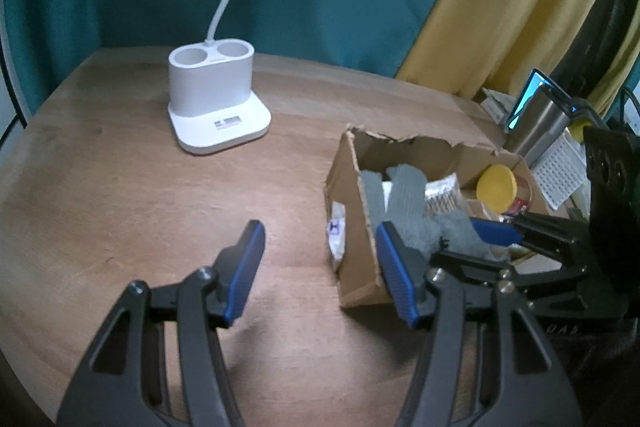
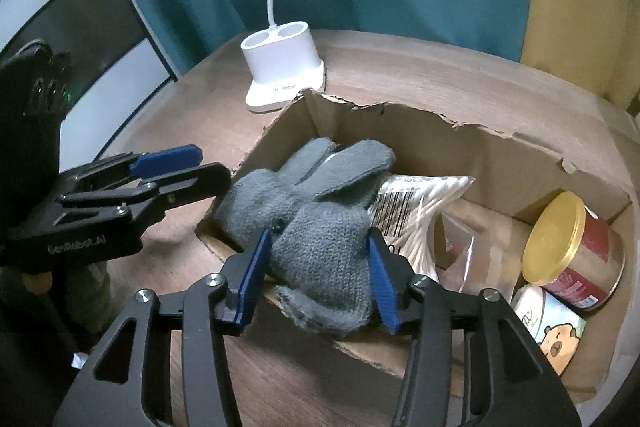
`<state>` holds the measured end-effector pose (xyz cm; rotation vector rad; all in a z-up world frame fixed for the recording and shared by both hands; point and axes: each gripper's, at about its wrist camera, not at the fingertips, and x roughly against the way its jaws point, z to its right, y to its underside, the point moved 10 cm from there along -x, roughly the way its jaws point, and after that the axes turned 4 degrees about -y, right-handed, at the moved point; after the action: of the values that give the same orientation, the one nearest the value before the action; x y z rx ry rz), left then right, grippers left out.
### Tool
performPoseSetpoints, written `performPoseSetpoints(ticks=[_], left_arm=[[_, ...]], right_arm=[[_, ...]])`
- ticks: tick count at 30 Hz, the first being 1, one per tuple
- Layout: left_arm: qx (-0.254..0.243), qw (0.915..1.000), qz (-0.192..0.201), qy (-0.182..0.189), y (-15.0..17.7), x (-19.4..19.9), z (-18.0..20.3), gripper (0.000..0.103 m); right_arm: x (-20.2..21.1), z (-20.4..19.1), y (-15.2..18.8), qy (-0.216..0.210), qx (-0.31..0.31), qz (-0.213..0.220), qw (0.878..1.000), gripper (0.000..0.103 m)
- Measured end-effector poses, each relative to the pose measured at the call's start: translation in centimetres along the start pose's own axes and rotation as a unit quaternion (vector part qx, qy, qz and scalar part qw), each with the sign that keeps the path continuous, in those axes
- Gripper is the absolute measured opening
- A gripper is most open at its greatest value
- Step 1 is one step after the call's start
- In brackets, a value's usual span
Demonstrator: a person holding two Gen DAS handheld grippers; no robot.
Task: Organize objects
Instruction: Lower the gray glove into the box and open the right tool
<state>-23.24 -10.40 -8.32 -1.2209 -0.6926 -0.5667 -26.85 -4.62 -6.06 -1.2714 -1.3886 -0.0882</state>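
A grey knit glove (image 2: 316,223) lies over the near wall of a torn cardboard box (image 2: 500,155); it also shows in the left wrist view (image 1: 404,199). My right gripper (image 2: 318,275) has its jaws on both sides of the glove's cuff, apparently closed on it. My left gripper (image 1: 320,267) is open and empty above the wooden table (image 1: 140,195), just left of the box (image 1: 352,163). Inside the box are a pack of cotton swabs (image 2: 416,211), a red can with a yellow lid (image 2: 568,247) and a small carton with a bear picture (image 2: 552,327).
A white desk lamp base with two holder cups (image 1: 216,99) stands at the back of the table. A metal flask (image 1: 540,119) and a white perforated item (image 1: 560,171) are beyond the box on the right. Teal and yellow curtains hang behind.
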Motion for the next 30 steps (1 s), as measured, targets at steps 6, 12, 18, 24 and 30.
performPoseSetpoints(ticks=[6,12,18,24,30], left_arm=[[0.000,1.0000,0.005,0.001,0.0,0.7,0.2,0.060],[-0.006,0.9999,0.009,0.005,0.1,1.3,1.0,0.060],[-0.014,0.9998,0.014,0.009,0.4,2.0,2.3,0.060],[-0.024,0.9995,0.018,0.012,0.7,2.7,3.5,0.060],[-0.034,0.9991,0.021,0.015,1.3,3.4,4.7,0.062]], right_arm=[[0.8,0.3,0.2,0.014,0.001,0.008,1.000,0.059],[2.4,0.9,0.7,0.029,-0.003,0.024,0.999,0.060],[4.0,1.6,1.5,0.042,-0.006,0.035,0.998,0.060],[5.2,2.0,2.3,0.065,-0.001,0.044,0.997,0.065],[7.0,2.7,3.0,0.085,-0.002,0.061,0.995,0.068]])
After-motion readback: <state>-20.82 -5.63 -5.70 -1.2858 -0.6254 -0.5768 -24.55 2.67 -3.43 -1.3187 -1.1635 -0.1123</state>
